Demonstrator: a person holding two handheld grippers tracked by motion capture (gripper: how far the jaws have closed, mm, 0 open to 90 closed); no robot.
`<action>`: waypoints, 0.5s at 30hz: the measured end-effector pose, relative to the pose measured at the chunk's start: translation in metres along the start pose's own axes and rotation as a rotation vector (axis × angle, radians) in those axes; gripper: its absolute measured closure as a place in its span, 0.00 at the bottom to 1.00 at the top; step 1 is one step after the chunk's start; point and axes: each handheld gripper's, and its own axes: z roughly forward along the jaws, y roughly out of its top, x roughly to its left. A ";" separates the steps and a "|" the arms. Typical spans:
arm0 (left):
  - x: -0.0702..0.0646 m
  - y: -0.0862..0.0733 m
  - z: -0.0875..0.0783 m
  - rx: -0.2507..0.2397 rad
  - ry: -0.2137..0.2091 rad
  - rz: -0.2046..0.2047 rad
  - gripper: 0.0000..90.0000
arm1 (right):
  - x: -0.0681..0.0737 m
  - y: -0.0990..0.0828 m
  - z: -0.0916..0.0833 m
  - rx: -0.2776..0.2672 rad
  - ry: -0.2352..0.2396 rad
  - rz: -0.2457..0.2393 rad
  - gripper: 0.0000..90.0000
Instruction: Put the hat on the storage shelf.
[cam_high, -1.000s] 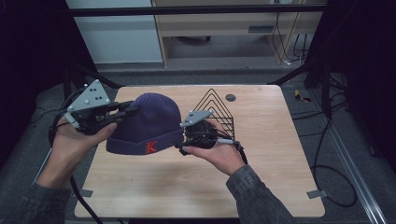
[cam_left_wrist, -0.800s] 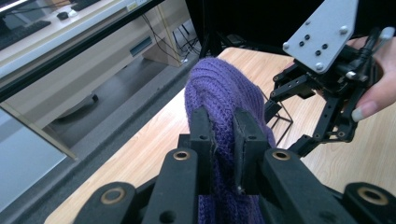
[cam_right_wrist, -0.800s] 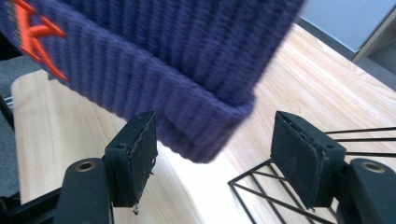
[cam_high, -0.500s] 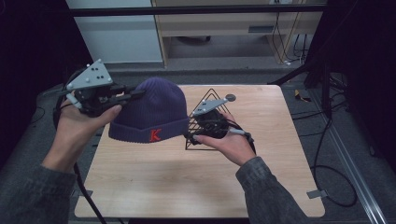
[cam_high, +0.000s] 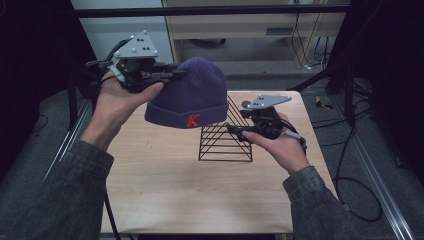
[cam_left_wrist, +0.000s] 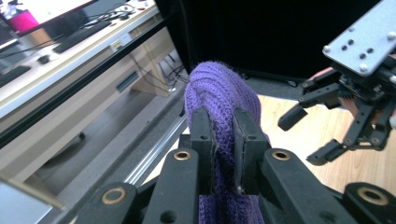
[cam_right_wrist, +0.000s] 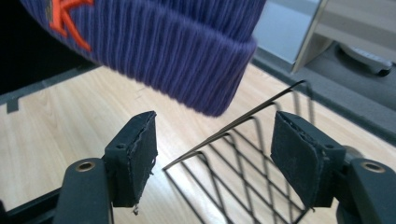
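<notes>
A purple knit beanie (cam_high: 192, 92) with a red K on its cuff hangs in the air above the back of the wooden table (cam_high: 165, 190). My left gripper (cam_high: 177, 74) is shut on the knit at its crown, and the fabric (cam_left_wrist: 219, 88) is pinched between the two jaws. A black wire rack (cam_high: 225, 142), triangular in outline, stands on the table just below the cuff. My right gripper (cam_high: 231, 129) is held at the rack's right side, open and holding nothing. In the right gripper view the cuff (cam_right_wrist: 163, 37) hangs above the jaws and the rack's tip (cam_right_wrist: 243, 172) lies beyond them.
Bare tabletop (cam_right_wrist: 56, 121) spreads in front of and to the left of the rack. A low shelf unit (cam_high: 240, 30) stands behind the table. Cables (cam_high: 345, 150) trail on the floor at the right, and a metal rail (cam_high: 380, 200) runs along that side.
The left hand has lifted the beanie off the table and carried it up and to the right, over the rack. The right hand has moved right, away from the cuff.
</notes>
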 end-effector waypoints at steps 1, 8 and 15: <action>-0.001 0.003 0.004 -0.002 -0.005 0.005 0.89 | -0.004 0.001 -0.003 -0.004 -0.002 0.005 0.35; -0.002 0.012 0.031 -0.025 -0.065 0.029 0.89 | -0.024 0.008 -0.006 -0.010 0.016 0.032 0.35; 0.003 0.008 0.058 -0.053 -0.071 0.002 0.89 | -0.036 0.008 -0.004 0.000 0.021 0.018 0.75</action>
